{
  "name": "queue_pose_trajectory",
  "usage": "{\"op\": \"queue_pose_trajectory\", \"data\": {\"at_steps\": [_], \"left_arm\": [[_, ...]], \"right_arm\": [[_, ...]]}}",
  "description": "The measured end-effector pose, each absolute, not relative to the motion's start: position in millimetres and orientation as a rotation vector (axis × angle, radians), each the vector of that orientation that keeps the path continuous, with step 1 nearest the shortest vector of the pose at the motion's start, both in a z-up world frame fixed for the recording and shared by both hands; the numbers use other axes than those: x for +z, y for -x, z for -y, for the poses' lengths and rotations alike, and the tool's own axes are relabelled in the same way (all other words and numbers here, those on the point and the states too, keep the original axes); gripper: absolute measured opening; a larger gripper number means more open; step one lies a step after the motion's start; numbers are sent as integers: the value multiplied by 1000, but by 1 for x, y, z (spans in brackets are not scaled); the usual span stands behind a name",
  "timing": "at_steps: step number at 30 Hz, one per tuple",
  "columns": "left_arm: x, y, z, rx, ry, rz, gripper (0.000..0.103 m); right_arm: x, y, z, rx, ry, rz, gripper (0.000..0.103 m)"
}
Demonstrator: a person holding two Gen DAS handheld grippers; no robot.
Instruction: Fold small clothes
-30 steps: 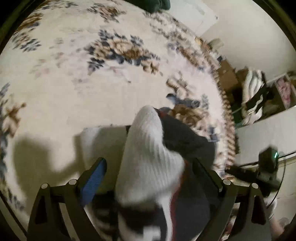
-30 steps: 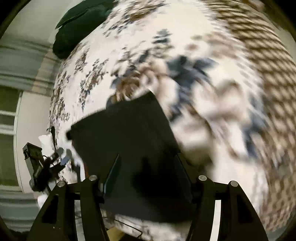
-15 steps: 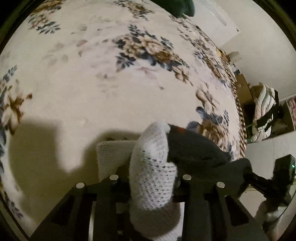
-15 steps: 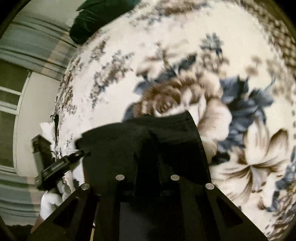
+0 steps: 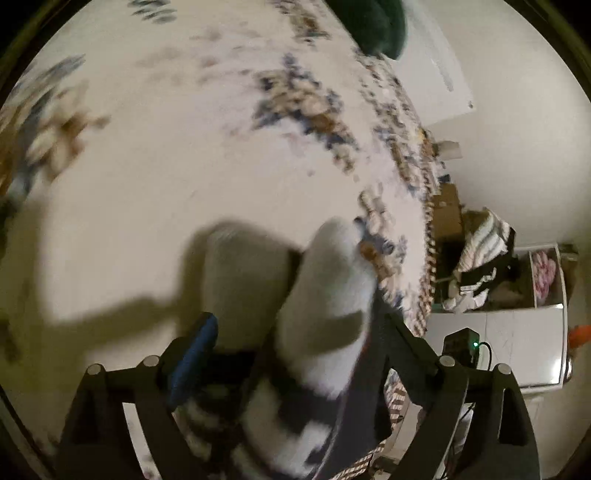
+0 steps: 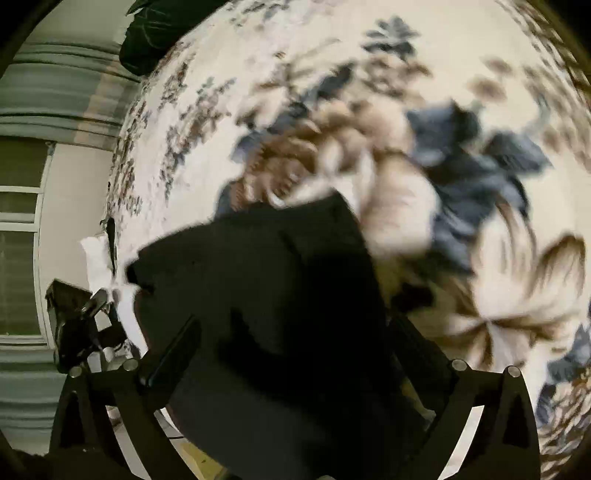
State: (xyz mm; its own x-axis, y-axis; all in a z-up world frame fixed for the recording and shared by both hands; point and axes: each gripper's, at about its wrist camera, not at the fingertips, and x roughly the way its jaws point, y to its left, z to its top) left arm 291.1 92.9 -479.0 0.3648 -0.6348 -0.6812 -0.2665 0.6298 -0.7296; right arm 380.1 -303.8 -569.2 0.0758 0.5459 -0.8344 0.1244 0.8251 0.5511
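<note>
Both grippers sprung apart since half a second ago; they were clenched on the cloth then.
Left gripper [image 5: 295, 332]: fingers spread wide, one blue pad [image 5: 194, 352] showing, white sock [image 5: 327, 291] humped up between them, touching neither pad that I can see. One dark garment [image 6: 266, 314] sits between the right gripper [image 6: 291, 339] fingers, also released, fabric lying loose across the gap. Same dark cloth edges in beside the sock in the left view. Everything sits on one floral rug [image 5: 155, 155]. Both views are motion-blurred, so finer fold lines can't be told. Counted off-rug: one dark green bundle [image 5: 373, 26] at the far edge, one striped clothes heap [image 5: 480, 258] by the wall, one white shelf unit [image 5: 517, 332] next to it.
</note>
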Motion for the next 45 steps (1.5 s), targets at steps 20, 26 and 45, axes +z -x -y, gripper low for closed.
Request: {"op": "queue_pose_trajectory", "data": {"at_steps": [20, 26, 45], "left_arm": [[-562, -289, -67, -456, 984, -1350, 103], [-540, -297, -54, -524, 881, -1269, 88], [-435, -426, -35, -627, 724, -1145, 59]], "right_arm": [[-660, -373, 277, 696, -710, -1720, 103], [-656, -372, 272, 666, -814, -1643, 56], [-556, -421, 295, 612, -813, -1382, 39]]}}
